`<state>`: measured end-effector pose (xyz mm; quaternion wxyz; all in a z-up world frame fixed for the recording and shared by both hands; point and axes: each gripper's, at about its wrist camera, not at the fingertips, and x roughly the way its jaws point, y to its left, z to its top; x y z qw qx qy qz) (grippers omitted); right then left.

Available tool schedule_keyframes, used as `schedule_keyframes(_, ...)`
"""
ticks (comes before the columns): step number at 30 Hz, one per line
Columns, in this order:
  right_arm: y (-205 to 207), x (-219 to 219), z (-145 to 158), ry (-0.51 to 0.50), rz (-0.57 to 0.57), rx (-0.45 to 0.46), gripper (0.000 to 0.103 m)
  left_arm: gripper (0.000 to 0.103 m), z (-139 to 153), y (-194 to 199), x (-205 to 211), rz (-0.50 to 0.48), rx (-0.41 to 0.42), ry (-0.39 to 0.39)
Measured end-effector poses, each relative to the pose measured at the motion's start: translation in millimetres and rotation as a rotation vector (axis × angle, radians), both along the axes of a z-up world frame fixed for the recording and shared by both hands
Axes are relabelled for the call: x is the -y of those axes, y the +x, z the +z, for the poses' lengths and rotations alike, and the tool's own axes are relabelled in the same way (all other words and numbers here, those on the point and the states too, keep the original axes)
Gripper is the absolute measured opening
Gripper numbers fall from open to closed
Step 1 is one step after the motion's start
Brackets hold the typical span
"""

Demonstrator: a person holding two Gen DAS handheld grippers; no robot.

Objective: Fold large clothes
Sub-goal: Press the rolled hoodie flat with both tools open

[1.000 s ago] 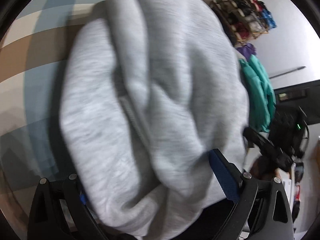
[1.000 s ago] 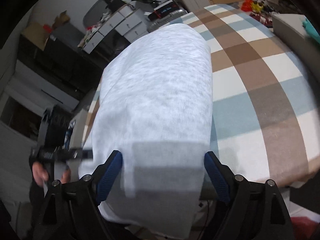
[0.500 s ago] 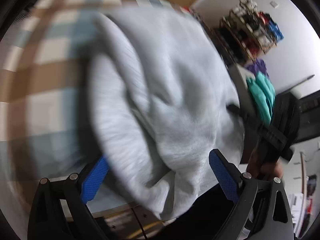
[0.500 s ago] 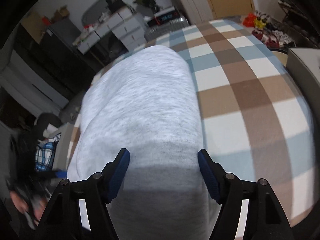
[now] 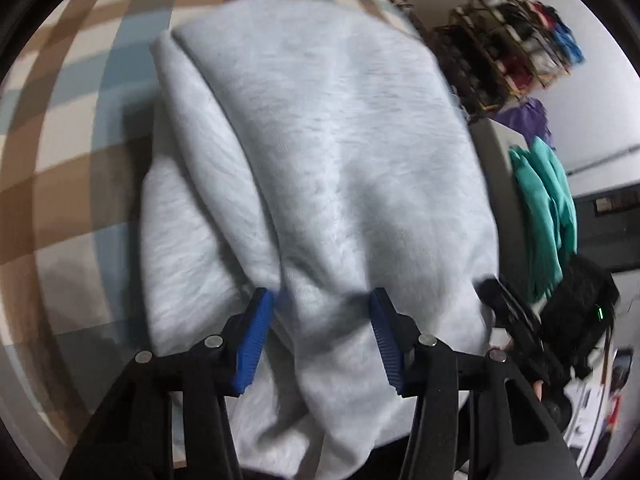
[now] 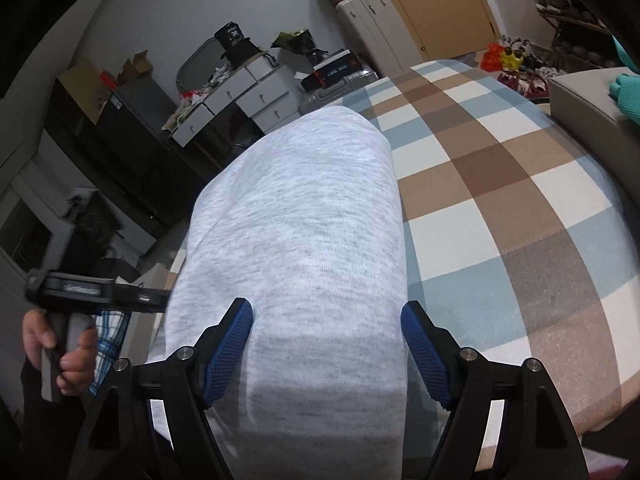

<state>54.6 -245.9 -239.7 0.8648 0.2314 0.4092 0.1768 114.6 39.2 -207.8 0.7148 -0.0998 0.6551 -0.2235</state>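
Note:
A light grey garment [image 5: 320, 140] lies folded in a long strip on the checked bed cover [image 5: 60, 140], its near end hanging over the bed's edge. My left gripper [image 5: 320, 320] is closing, and its blue pads pinch a bunched ridge of that cloth. In the right wrist view the same garment [image 6: 304, 220] runs away from me across the bed cover [image 6: 500, 200]. My right gripper [image 6: 326, 332] straddles its near end with jaws opening, the right pad just off the cloth's edge. A hand [image 6: 64, 352] holds the left gripper [image 6: 96, 292] at the left.
A shoe rack [image 5: 516, 40] and teal clothes [image 5: 548, 208] stand right of the bed. Beyond the bed's far side are white drawers [image 6: 240, 96], a suitcase [image 6: 336, 84] and a wooden door [image 6: 432, 8]. The bed's near edge is close below both grippers.
The left jaws have come in from wide apart onto a fold of the grey garment. The right gripper has tilted up a little, its jaws still around the garment's end.

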Motion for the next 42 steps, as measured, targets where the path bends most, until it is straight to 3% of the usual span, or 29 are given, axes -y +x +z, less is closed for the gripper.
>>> schedule_keyframes(3, -1, -2, 2, -0.009, 0.008, 0.007, 0.078, 0.045, -8, 10, -9, 0.095, -0.033, -0.007)
schedule_keyframes(6, -1, -1, 2, -0.008, 0.013, 0.007, 0.078, 0.050, 3, 7, -17, 0.162, -0.012, -0.021)
schedule_keyframes(8, 1, 0, 1, 0.000, 0.015, 0.004, 0.078, 0.075, 6, 6, -22, 0.185, 0.005, -0.039)
schedule_keyframes(15, 1, 0, 0, 0.004, 0.018, 0.000, 0.079, 0.075, -20, 17, -13, 0.150, -0.024, -0.101)
schedule_keyframes(17, 1, 1, 0, 0.009, 0.019, -0.002, 0.079, 0.048, -20, 22, -5, 0.136, -0.020, -0.122)
schedule_keyframes(18, 1, 2, 0, 0.011, 0.020, -0.003, 0.079, 0.046, -16, 20, -8, 0.128, -0.011, -0.121)
schedule_keyframes(20, 1, 1, 0, 0.011, 0.021, -0.003, 0.079, 0.014, -6, 14, -4, 0.113, 0.019, -0.116)
schedule_keyframes(27, 1, -3, 0, -0.029, 0.024, -0.001, 0.079, 0.009, 44, 1, -21, 0.070, 0.115, -0.187)
schedule_keyframes(31, -2, -10, 4, -0.095, 0.035, 0.025, 0.079, 0.009, 47, -4, -11, 0.020, 0.165, -0.130)
schedule_keyframes(37, -8, -28, 9, -0.210, 0.082, 0.078, 0.079, 0.011, 0, 0, -7, 0.012, 0.175, 0.030)
schedule_keyframes(39, -9, -30, 10, -0.231, 0.086, 0.089, 0.079, 0.017, -10, 0, -8, 0.029, 0.191, 0.060)
schedule_keyframes(41, -9, -30, 10, -0.231, 0.087, 0.090, 0.079, 0.038, -7, 0, -10, 0.055, 0.218, 0.109)
schedule_keyframes(42, -8, -28, 9, -0.224, 0.088, 0.087, 0.079, 0.040, -3, -1, -11, 0.065, 0.239, 0.145)
